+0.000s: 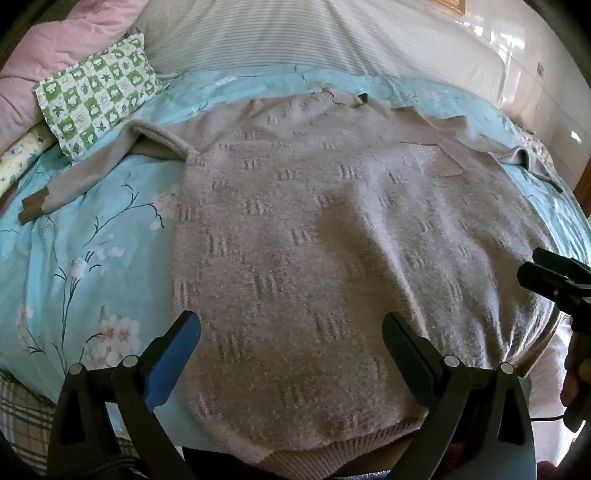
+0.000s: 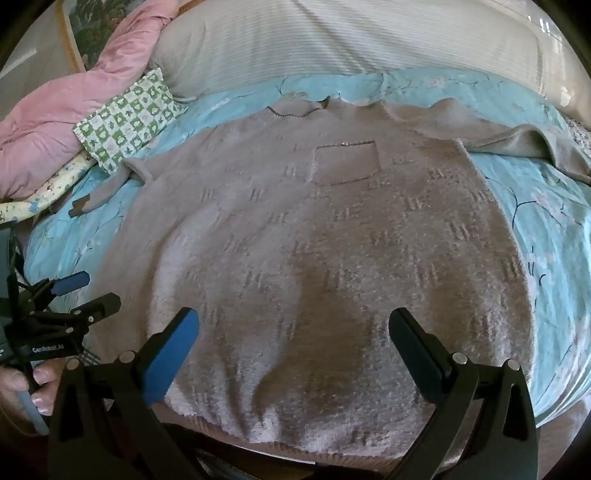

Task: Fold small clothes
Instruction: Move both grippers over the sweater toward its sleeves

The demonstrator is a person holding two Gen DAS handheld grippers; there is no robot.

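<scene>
A beige knitted sweater (image 1: 314, 240) lies flat, front up, on a light blue flowered bedspread (image 1: 92, 251). Its hem is nearest me, its collar (image 1: 332, 98) at the far side, and a chest pocket (image 2: 345, 162) shows. The left sleeve (image 1: 92, 170) lies out to the left with a brown cuff; the right sleeve (image 2: 535, 144) is bunched at the far right. My left gripper (image 1: 291, 339) is open above the hem's left part. My right gripper (image 2: 293, 332) is open above the hem's middle. Each shows at the edge of the other's view: the left (image 2: 88, 291) and the right (image 1: 554, 280).
A green and white checked pillow (image 1: 96, 96) and a pink quilt (image 1: 48, 48) lie at the far left. A striped white cover (image 1: 314, 33) lies behind the sweater. A patterned roll (image 2: 44, 195) lies at the left edge of the bed.
</scene>
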